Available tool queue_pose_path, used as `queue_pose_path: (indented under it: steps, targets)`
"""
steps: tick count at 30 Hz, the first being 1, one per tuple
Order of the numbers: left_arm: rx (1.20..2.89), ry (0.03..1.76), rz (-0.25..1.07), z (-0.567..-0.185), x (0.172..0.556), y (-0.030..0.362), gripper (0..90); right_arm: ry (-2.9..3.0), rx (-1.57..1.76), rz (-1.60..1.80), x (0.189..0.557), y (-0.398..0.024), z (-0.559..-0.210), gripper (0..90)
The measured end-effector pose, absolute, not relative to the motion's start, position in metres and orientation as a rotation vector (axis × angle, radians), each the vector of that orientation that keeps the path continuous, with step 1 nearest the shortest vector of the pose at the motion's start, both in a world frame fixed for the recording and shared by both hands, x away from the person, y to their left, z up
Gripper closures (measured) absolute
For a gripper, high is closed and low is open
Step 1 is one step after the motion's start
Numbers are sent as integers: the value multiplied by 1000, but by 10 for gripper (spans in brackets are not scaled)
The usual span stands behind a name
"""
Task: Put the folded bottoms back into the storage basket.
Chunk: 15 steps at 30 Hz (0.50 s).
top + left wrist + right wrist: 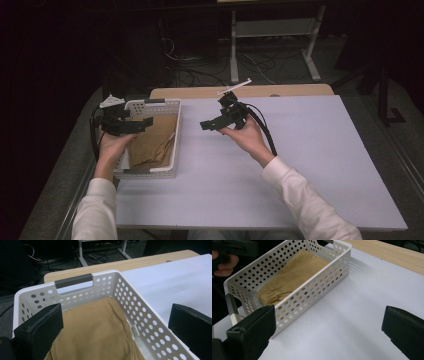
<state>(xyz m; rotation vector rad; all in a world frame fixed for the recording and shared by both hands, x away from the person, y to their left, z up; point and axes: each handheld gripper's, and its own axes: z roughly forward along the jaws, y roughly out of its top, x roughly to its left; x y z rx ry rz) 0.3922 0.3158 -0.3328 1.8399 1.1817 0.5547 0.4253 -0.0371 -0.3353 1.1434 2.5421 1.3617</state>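
Observation:
A white perforated basket (176, 131) (147, 315) (317, 282) stands at the left of the white table. A folded tan cloth (152, 142) (95, 332) (294, 275) lies inside it. My left gripper (144, 123) (115, 332) hovers over the basket's left side, open, with nothing between its jaws. My right gripper (206, 125) (328, 332) is held above the table just right of the basket, pointing toward it, open and holding nothing.
The white table top (300, 165) spreads to the right of the basket. A wooden strip (280, 90) runs along its far edge. Beyond it are cables and a metal desk frame (272, 30) on a dark floor.

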Motion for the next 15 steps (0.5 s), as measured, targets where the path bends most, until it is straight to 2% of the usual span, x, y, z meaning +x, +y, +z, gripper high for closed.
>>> queue_pose_path:
  steps: [15]
  targets:
    - [1870, 1120, 585, -334, 369, 292, 0, 2478, 1118, 1387, 413, -70, -332, 0]
